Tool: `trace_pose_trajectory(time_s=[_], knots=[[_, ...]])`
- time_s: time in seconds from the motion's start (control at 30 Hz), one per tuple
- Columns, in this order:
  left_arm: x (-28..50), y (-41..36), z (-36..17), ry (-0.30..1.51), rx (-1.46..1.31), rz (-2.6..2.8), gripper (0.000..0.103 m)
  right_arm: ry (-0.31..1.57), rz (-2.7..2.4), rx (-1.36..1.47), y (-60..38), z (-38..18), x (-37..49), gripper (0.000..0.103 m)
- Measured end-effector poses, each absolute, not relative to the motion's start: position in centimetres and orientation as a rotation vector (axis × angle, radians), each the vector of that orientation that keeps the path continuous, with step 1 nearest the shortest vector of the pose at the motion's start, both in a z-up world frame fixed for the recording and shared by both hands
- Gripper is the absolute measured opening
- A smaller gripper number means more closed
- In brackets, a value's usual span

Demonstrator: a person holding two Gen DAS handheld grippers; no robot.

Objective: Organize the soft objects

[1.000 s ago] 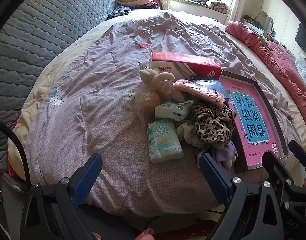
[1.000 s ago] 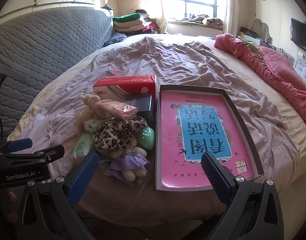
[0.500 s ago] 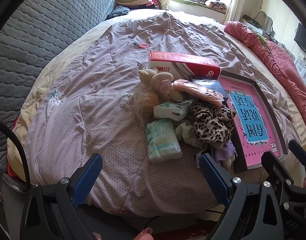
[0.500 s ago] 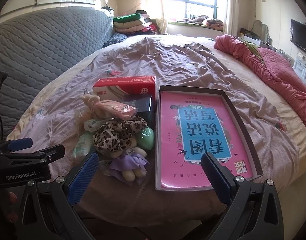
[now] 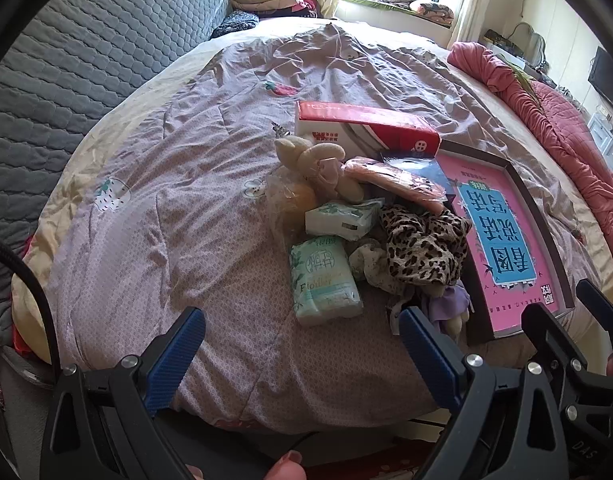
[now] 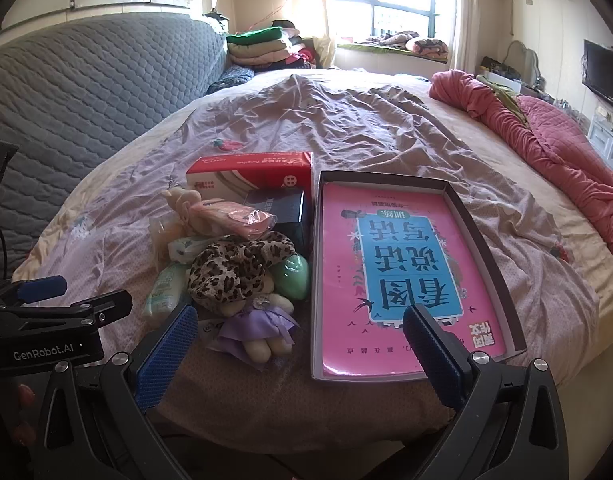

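Left wrist view showed the left gripper [image 5: 300, 354] spread wide and empty over the bed's near edge, as was the right gripper [image 6: 300, 354]; the soft toys and tissue packs [image 5: 366, 224] lay heaped beside the pink-lined box [image 6: 410, 280].

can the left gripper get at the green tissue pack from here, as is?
Probably yes. The left gripper is open and empty, and the green tissue pack lies just ahead of its jaws on the near edge of the pile, top uncovered. Only the leopard-print cloth crowds its right side.
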State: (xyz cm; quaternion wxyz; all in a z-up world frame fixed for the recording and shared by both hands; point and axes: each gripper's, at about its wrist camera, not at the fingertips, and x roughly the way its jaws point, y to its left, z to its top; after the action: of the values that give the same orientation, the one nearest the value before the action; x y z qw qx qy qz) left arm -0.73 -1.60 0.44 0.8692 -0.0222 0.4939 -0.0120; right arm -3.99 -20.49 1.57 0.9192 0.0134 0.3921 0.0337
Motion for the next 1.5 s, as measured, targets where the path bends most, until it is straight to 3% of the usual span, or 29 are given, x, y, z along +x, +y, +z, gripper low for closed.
trace_pose_trajectory(time_s=[0.77, 1.5], knots=[[-0.3, -1.7, 0.0, 1.044, -0.053, -0.053, 0.098, 0.802, 0.068, 0.022, -20.3, 1.7, -3.9, 0.103], [2.6, 1.1, -4.9, 1.150, -0.193, -0.064, 0.098, 0.885, 0.198, -0.002, -19.8, -1.8, -0.3, 0.103]])
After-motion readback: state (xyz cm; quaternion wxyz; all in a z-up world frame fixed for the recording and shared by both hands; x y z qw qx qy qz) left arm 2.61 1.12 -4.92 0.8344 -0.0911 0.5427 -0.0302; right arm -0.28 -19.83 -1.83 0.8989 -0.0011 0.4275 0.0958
